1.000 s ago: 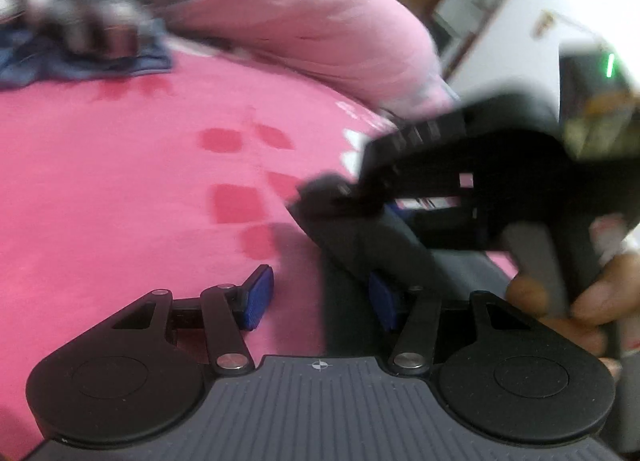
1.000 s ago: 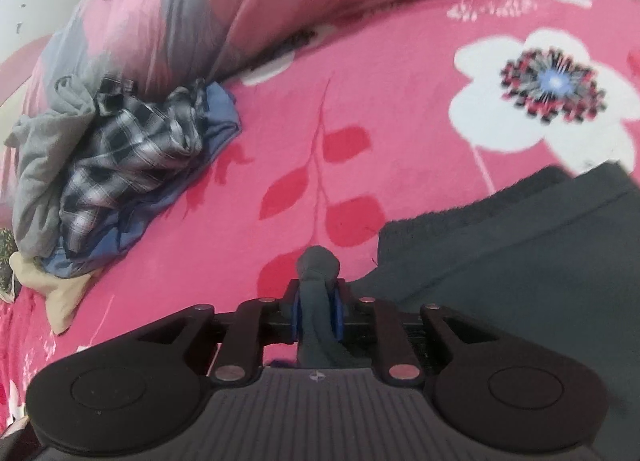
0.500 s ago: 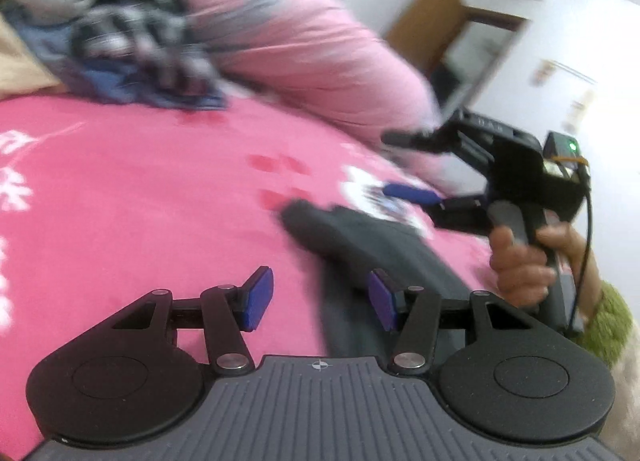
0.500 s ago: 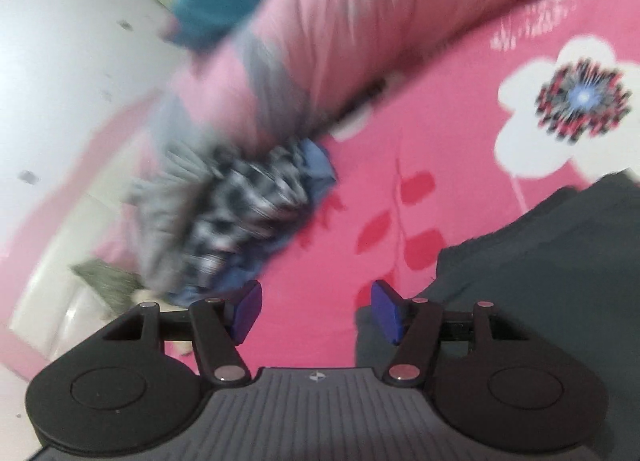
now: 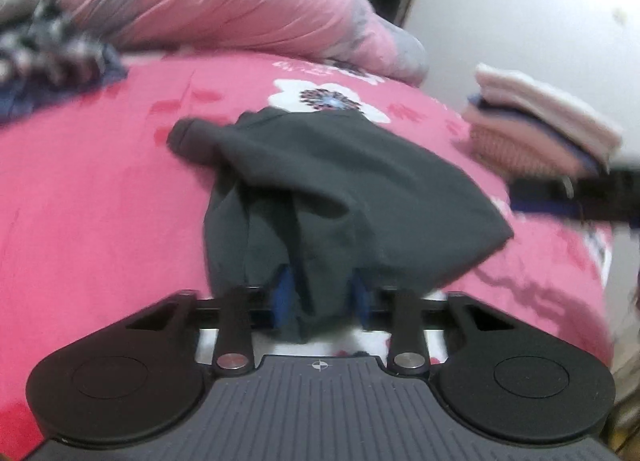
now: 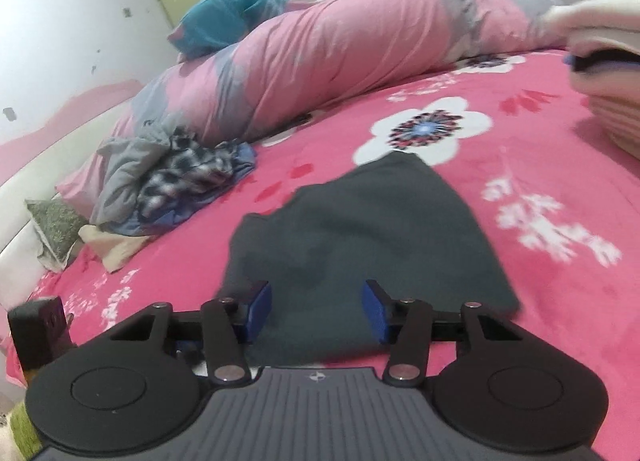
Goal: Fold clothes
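- Dark grey garment [image 5: 344,181] on pink floral bed [image 5: 88,197], partly folded, bunched tail sticking out toward left in left wrist view.
- Left tongs [image 5: 320,297] clamped on near edge of garment, cloth gathered between blue pads.
- Right tongs [image 6: 316,311] spread apart, nothing gripped, hanging just over garment's near edge.
- Garment straight ahead of both tongs, long axis running away toward white flower print [image 6: 426,129].
- Left nearer: already on cloth; right free.
- Unfolded heap [image 6: 176,177] well apart to left; folded stack [image 5: 540,121] to right.
- Blurred; fold stage unclear.
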`<state>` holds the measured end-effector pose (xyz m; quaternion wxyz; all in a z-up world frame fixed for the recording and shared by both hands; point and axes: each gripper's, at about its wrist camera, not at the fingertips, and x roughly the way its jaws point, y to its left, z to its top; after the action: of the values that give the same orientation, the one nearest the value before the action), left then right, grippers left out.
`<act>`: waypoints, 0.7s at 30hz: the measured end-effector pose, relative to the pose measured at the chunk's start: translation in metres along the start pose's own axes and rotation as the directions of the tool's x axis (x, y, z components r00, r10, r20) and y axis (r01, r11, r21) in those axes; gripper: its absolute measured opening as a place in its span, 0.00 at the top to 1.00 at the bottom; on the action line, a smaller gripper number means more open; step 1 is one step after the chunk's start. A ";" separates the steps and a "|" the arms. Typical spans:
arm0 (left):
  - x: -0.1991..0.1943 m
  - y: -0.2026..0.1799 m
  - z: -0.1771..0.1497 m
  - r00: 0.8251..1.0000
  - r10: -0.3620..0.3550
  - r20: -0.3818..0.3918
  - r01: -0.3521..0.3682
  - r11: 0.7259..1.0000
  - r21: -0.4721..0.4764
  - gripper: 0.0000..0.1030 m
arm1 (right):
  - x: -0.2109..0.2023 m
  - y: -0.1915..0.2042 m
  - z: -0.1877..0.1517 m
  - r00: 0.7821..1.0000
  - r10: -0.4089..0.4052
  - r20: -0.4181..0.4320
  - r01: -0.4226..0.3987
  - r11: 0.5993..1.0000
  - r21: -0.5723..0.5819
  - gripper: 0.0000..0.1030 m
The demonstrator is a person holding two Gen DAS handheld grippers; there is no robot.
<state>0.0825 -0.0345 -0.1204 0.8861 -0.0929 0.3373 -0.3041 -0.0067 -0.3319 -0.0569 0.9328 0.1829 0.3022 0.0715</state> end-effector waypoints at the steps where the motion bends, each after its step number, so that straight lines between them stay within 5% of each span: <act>1: -0.003 0.005 -0.002 1.000 -0.021 0.008 0.021 0.999 -0.049 0.93 | -0.001 -0.004 -0.002 1.000 -0.022 0.005 0.022 1.000 -0.007 0.58; 10: -0.019 0.010 -0.013 0.997 -0.040 0.067 0.050 0.987 -0.156 0.89 | 0.011 -0.040 0.003 0.977 -0.211 0.023 0.211 0.976 -0.056 0.61; 12: -0.022 0.011 -0.014 0.996 -0.040 0.078 0.053 0.984 -0.168 0.68 | 0.010 -0.054 0.004 0.974 -0.225 0.025 0.226 0.974 -0.017 0.55; 14: -0.024 0.009 -0.012 0.995 -0.045 0.088 0.059 0.985 -0.161 0.47 | 0.007 -0.071 0.008 0.973 -0.228 0.040 0.225 0.973 0.057 0.33; 18: -0.009 0.005 -0.005 0.998 -0.040 0.045 0.046 0.988 -0.146 0.47 | 0.020 -0.106 0.013 0.989 -0.148 -0.026 0.151 0.971 0.186 0.28; 21: 0.009 0.010 -0.006 1.000 -0.008 -0.004 0.007 0.980 -0.198 0.75 | 0.039 -0.123 0.013 0.990 -0.084 -0.111 0.110 0.962 0.251 0.44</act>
<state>0.0886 -0.0317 -0.1330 0.8706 -0.1808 0.3676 -0.2726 0.0354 -0.4393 -0.1158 0.8876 0.2831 0.3633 -0.0050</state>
